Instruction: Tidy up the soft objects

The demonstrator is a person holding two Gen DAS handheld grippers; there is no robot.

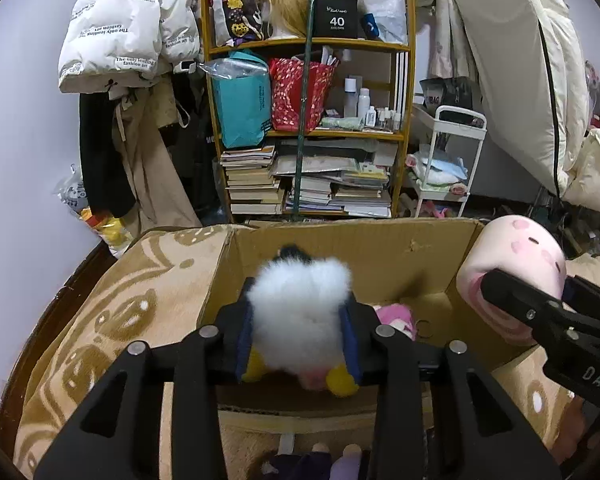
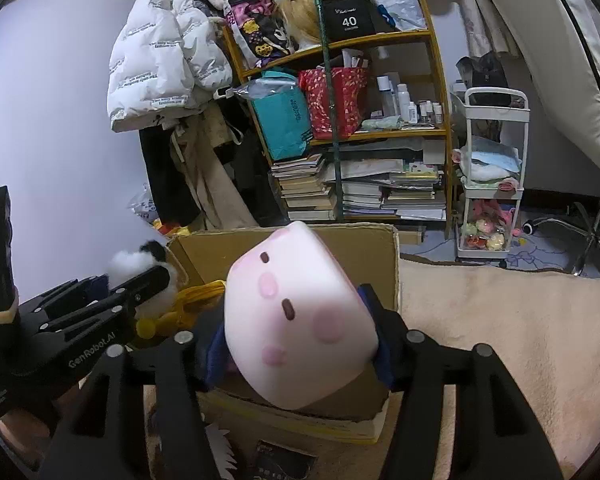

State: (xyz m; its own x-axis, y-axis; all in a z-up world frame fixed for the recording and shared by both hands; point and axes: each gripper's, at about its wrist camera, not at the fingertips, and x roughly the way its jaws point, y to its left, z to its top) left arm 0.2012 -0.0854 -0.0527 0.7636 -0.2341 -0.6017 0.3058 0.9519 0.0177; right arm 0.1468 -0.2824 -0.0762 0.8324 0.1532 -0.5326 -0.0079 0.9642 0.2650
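- Cardboard fills the centre of both wrist views: we hold two soft toys above an open cardboard box that sits on a beige patterned blanket.
- Our left gripper has its blue-padded fingers pressed against either side of a fluffy white plush toy with yellow feet, which hangs over the box's open top.
- Our right gripper squeezes a pale pink plush toy, blocky, with darker pink spots and small dark marks; it sits over the near right part of the box, and from the left wrist view it appears at the box's right wall.
- In the right wrist view we see the left gripper to the left of the pink toy, the two toys near each other but apart.
- Inside the box, we make out a pink soft item on the floor in the left wrist view, and something yellow in the right wrist view.
- Beyond the box stands a crowded wooden bookshelf, with a white puffer jacket hanging to its left and a white trolley to its right.
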